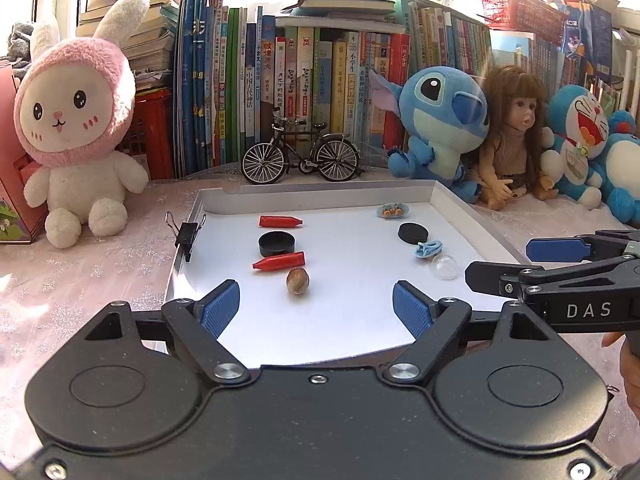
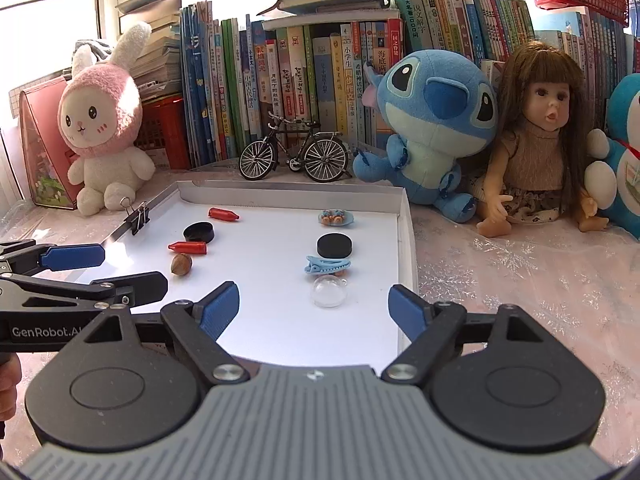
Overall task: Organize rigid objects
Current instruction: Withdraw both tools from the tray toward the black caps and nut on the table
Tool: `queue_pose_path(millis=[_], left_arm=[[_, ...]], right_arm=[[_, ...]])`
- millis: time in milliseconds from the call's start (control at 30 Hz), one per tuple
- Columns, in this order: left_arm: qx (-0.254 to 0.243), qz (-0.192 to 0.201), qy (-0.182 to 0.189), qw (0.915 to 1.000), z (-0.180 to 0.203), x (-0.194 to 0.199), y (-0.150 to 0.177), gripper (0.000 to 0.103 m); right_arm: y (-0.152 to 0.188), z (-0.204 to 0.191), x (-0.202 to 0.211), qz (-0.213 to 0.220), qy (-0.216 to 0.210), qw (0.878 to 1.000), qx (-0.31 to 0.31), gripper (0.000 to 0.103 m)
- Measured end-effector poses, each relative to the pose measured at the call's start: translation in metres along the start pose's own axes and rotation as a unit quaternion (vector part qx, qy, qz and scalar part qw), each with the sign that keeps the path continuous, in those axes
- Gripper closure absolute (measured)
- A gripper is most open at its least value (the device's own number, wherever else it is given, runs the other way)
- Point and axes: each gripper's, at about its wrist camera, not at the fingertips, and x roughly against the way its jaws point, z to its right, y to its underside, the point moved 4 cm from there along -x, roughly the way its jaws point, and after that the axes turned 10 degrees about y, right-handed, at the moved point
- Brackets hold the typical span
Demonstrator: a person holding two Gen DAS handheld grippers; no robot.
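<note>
Hazelnut (image 1: 297, 281) lower centre of left-wrist frame, on white tray (image 1: 352, 320), just past left gripper (image 1: 316, 307); judged light, hard, round, likely to roll, so best pinched across the widest part. Left gripper jaws wide apart, holding nothing. Right gripper (image 2: 314, 306) same: spread wide, empty, hovering over near edge of tray, clear glass dome (image 2: 329, 290) just ahead between the pads. Dome judged fragile, slick, very light; grip low across the base with gentle closure, could pop out. Red crayon-like sticks, two: one upper centre (image 1: 280, 221), one mid frame (image 1: 279, 261) just above hazelnut; rigid, waxy, light, take across the middle of the barrel. Black round pieces, two: open cap (image 1: 277, 243) between the two sticks, flat disc (image 1: 413, 233) right of centre; stiff, low profile, pinch across the diameter, disc hard to get under. Blue hair clip (image 1: 429, 249), one, between disc and dome, near both; stiff plastic, thin, grab along the long body. Small blue dish with tiny brown figures (image 1: 393, 211), one, upper right of tray; light, contents could slide, hold by rim. Black binder clip (image 1: 189, 232), one, clamped on left tray wall. Count: hazelnut one, dome one, sticks two, black rounds two, hair clip one, dish one. Nothing moved into groups yet, judging by the scatter.
</note>
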Motion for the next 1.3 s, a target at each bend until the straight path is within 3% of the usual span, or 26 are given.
queue_pose_path(millis=[267,633,1133,1300], left_arm=[[-0.002,0.022,0.012,0.9997,0.019,0.040,0.020,0.020],[0.006,0.012,0.030,0.9995,0.030,0.075,0.054,0.019],[0.012,-0.002,0.023,0.9997,0.034,0.099,0.096,0.019],[0.010,-0.007,0.020,0.9997,0.033,0.107,0.107,0.019]], right_arm=[[0.018,-0.001,0.039,0.027,-0.014,0.999,0.009,0.011],[0.048,-0.003,0.078,0.048,-0.017,0.998,0.029,0.007],[0.086,-0.011,0.098,0.052,-0.005,0.996,0.070,0.003],[0.096,-0.016,0.101,0.067,0.023,0.993,0.097,0.001]])
